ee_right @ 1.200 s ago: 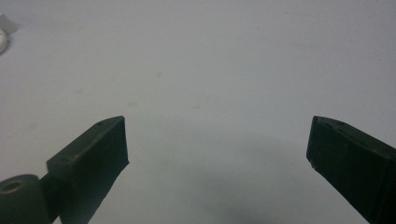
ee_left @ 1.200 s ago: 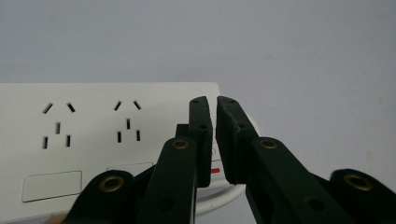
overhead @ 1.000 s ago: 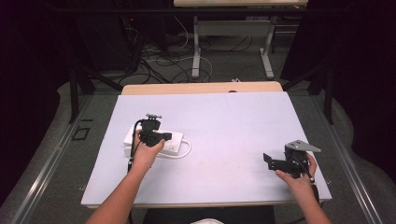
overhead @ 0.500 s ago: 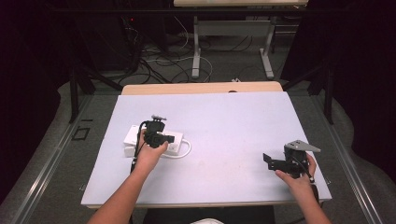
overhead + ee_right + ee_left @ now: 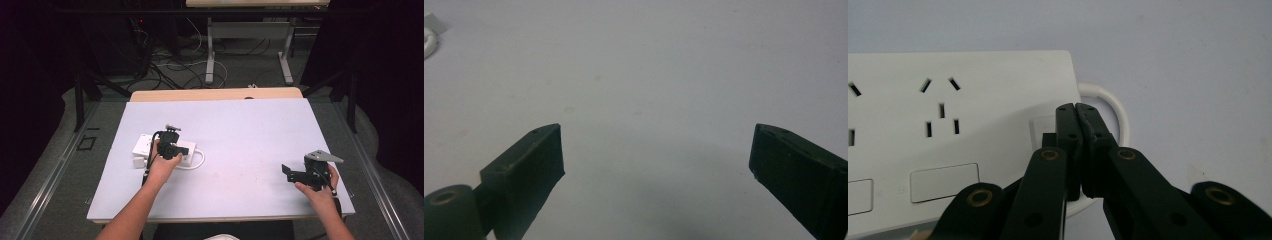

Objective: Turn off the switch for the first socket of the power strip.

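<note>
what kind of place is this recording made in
Probably a lab or workshop recording station: a white table ringed by dark curtains, loose cables on the floor behind, and a white power strip as test object.

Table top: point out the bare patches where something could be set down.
Bare: the wide middle between the power strip and the right gripper, and the far strip along the table edge. Crowded: the near-left, where the left gripper meets the strip.

Left gripper (image 5: 1076,107) jaws pressed together; right gripper (image 5: 656,150) jaws spread wide.
</note>
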`<act>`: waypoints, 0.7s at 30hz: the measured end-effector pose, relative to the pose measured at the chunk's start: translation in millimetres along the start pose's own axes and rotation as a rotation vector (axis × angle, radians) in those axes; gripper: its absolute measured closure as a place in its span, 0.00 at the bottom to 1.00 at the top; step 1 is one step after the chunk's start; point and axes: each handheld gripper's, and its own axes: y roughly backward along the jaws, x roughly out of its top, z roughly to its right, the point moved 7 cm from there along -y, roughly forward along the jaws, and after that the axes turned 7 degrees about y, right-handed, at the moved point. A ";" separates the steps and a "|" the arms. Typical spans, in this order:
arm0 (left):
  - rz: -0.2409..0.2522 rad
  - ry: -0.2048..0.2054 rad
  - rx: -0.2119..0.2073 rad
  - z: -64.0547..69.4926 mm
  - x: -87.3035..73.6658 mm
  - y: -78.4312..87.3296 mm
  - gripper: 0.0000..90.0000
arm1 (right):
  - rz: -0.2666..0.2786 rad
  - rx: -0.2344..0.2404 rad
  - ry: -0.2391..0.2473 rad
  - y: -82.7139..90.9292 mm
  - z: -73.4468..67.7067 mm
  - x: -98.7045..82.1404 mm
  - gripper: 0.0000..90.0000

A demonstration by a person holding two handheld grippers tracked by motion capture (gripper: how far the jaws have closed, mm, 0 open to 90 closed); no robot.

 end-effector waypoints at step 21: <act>-0.013 0.016 0.005 -3.3 -3.0 -6.2 1.00 | 0.000 0.008 -0.009 0.4 0.6 -0.4 0.08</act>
